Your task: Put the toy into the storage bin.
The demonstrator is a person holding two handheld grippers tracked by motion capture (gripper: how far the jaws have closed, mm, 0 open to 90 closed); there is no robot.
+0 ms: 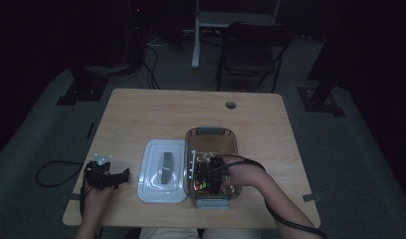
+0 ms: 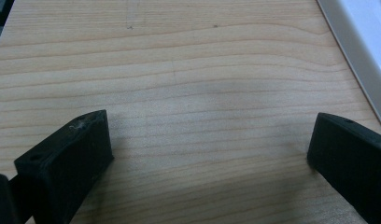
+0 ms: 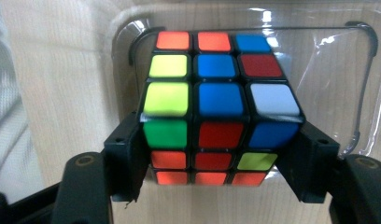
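Note:
A scrambled Rubik's cube [image 3: 216, 102] sits between the black jaws of my right gripper [image 3: 221, 140], which press on its left and right sides. The cube is down inside a clear plastic container [image 3: 347, 70]. From above, the right gripper [image 1: 212, 175] reaches into that container [image 1: 236, 149] near its front end, with the cube [image 1: 202, 185] showing as coloured squares beneath it. My left gripper [image 1: 122, 175] rests on the table near the front left, jaws pointing right. In its own view the left gripper [image 2: 209, 128] stands open over bare wood.
The container's white lid [image 1: 147, 189], with a grey handle at its middle, lies flat just left of the container; its edge [image 2: 361, 28] lies to the right of the left jaws. A cable hole [image 1: 231, 105] marks the far side of the wooden table [image 1: 141, 114]. A chair [image 1: 253, 47] stands beyond.

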